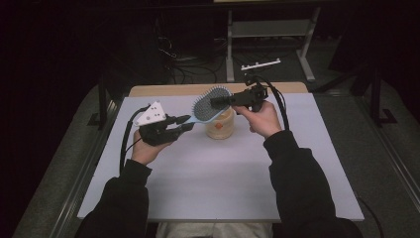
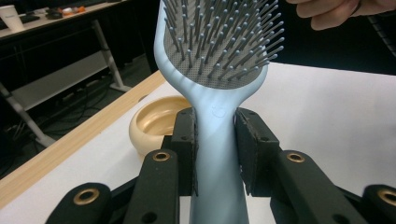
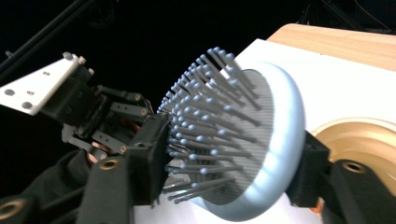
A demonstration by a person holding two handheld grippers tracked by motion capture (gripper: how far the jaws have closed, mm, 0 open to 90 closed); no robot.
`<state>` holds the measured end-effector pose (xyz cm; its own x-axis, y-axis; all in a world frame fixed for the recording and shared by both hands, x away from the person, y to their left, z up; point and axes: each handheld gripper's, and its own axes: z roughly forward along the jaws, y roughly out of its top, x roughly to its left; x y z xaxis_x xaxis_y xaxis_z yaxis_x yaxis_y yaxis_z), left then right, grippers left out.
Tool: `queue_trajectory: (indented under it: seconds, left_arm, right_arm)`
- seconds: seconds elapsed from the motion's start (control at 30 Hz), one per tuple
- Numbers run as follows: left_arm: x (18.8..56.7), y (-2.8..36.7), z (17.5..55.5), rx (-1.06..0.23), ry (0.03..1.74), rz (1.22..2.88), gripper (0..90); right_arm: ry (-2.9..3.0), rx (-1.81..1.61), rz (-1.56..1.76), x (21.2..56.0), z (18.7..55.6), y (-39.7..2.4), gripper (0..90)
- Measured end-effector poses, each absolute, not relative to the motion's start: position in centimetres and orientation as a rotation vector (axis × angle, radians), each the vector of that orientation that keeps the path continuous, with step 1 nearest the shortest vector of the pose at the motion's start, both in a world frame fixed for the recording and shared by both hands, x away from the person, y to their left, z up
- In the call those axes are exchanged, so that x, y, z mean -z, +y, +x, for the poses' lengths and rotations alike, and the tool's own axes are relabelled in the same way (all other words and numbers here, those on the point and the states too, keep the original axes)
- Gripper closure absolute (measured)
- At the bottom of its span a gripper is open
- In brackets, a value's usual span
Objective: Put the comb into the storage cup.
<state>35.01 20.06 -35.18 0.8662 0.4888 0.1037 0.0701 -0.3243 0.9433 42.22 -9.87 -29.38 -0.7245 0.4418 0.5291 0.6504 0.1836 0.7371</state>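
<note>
Hairbrush (image 1: 210, 104) hangs between both grippers above the bowl (image 1: 220, 128) on the table (image 1: 223, 173). Left gripper (image 2: 217, 135) view — jaws pinch its handle. Right gripper (image 3: 229, 163) view — jaws clasp the bristled head, one pad on the bristles, one behind.

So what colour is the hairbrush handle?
Pale blue; the hairbrush handle shows best in the left gripper view.

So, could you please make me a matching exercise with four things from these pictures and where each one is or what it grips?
Things:
1. hairbrush
2. bowl
3. left hand-held gripper
4. right hand-held gripper

Places or states:
A. stands on the white table, under the brush head
B. shut on the brush handle
C. held in the air between both tools
D. jaws around the bristled head

Pairs: 1-C, 2-A, 3-B, 4-D
</note>
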Motion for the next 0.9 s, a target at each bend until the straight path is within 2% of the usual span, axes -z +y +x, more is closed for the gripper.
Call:
queue_trajectory:
  seconds: [0.2, 0.6, 0.9]
  left_arm:
    - [35.3, 19.9, 35.2, -0.427, 0.418, 1.856, 70.3]
    - [35.1, 20.2, 35.5, -0.388, 0.429, 1.829, 69.6]
    - [34.9, 21.7, 35.7, -0.379, 0.48, 1.761, 59.7]
  right_arm:
    - [-2.234, 1.595, -1.073, 28.9, 42.0, -10.1, 49.6]
    - [-2.221, 1.628, -1.043, 28.1, 41.6, -10.3, 56.5]
    - [-2.343, 1.6, -1.064, 27.0, 41.2, -10.4, 56.7]
